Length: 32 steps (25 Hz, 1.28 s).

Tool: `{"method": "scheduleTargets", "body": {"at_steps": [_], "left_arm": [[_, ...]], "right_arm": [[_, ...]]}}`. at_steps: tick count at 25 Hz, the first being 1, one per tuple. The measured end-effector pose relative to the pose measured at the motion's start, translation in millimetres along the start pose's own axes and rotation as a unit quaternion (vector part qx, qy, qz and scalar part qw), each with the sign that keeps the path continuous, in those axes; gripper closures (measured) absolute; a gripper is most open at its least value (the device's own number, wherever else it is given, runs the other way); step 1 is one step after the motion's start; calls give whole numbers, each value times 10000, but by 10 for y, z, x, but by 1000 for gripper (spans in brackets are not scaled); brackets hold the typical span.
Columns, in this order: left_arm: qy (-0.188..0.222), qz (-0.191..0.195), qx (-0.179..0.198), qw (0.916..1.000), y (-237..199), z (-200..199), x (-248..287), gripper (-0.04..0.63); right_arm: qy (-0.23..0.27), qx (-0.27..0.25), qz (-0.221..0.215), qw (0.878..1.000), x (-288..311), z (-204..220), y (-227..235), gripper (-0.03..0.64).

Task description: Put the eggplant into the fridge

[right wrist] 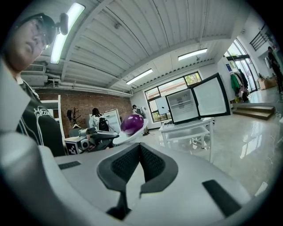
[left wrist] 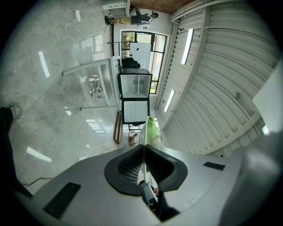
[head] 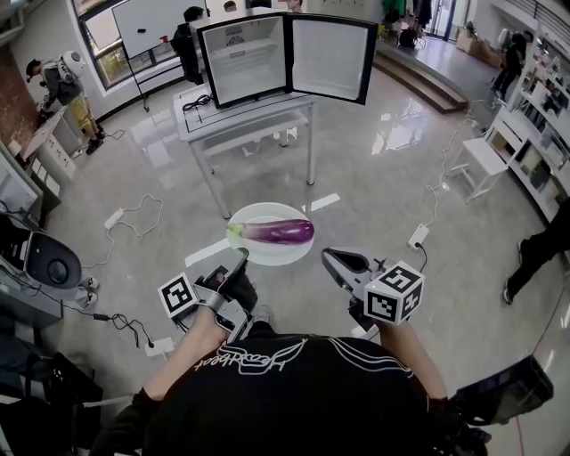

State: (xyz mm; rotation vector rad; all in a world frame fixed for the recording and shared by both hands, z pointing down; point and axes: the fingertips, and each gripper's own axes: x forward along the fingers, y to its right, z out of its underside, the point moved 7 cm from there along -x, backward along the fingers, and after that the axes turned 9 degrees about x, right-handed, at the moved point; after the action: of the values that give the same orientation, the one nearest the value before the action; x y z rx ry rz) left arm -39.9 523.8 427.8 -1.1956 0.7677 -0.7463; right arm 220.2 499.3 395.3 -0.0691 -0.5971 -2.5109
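A purple eggplant (head: 278, 232) with a green stem lies on a white plate (head: 291, 256) that hangs in the air in front of me. My left gripper (head: 240, 259) is shut on the plate's near left rim; in the left gripper view the thin plate edge (left wrist: 142, 133) runs between the closed jaws (left wrist: 143, 148), and the green stem (left wrist: 152, 128) shows beyond. My right gripper (head: 329, 259) is shut and holds nothing, just right of the plate. From the right gripper (right wrist: 140, 146) I see the eggplant (right wrist: 131, 123) to the left. The small fridge (head: 245, 59) stands open on a white table (head: 254, 114) ahead.
The fridge door (head: 330, 58) swings to the right. Cables and a power strip (head: 114, 217) lie on the shiny floor, and another strip (head: 418, 236) lies at the right. A white chair (head: 482, 160) stands at the right and a whiteboard (head: 151, 22) at the back left. People stand round the room's edges.
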Motion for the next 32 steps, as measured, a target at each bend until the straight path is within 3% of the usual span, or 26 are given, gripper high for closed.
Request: {"method": "scheduleTargets", "body": {"at_steps": [10,32], "left_arm": [[-77,0,-12,10000,23,84,73,575],[-247,-274,-34,9993,-81,222,335,575]], "right_arm": [[-28,-223,38,9997,-120,37,-21,611],[51,188,164,9997,-286,137,349,611]]}}
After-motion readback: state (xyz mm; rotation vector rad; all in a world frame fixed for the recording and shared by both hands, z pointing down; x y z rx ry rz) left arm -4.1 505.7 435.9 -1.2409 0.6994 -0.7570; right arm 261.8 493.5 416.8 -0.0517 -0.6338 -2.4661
